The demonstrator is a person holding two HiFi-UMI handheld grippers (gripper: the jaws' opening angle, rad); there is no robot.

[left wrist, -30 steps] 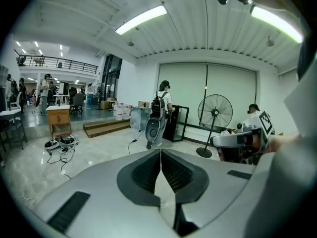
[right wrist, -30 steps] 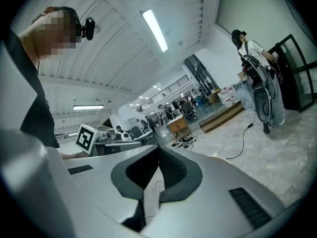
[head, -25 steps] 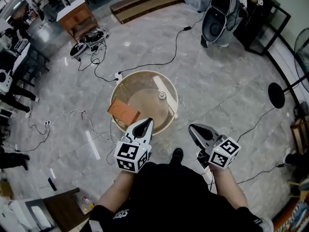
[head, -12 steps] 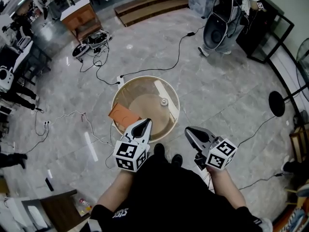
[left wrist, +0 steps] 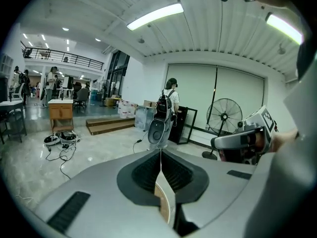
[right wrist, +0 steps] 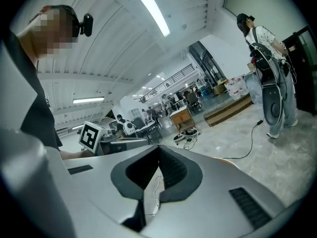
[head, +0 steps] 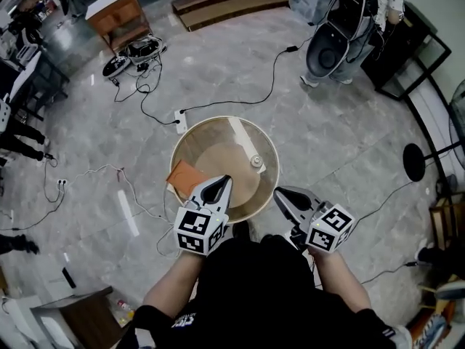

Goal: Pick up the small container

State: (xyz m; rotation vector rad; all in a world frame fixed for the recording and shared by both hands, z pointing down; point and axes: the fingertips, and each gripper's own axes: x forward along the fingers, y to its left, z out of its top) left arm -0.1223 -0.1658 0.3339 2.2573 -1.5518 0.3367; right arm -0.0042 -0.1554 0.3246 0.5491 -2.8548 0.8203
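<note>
A small silvery container stands right of centre on a round wooden table. My left gripper is shut and empty, its tips over the table's near edge, well short of the container. My right gripper is also shut and empty, just off the table's near right rim. In the left gripper view the jaws meet, with the right gripper off to the side. In the right gripper view the jaws touch at the tips, and the left gripper's marker cube shows at left.
A flat orange-brown pad lies on the table's near left, beside my left gripper. Cables and a power strip run over the marble floor behind the table. A person with a backpack rig stands far right, near a black rack and a fan base.
Both grippers have moved forward toward the table with the person's step. The left tips now overlap its near edge and the right tips sit at its rim. Both stay shut.
</note>
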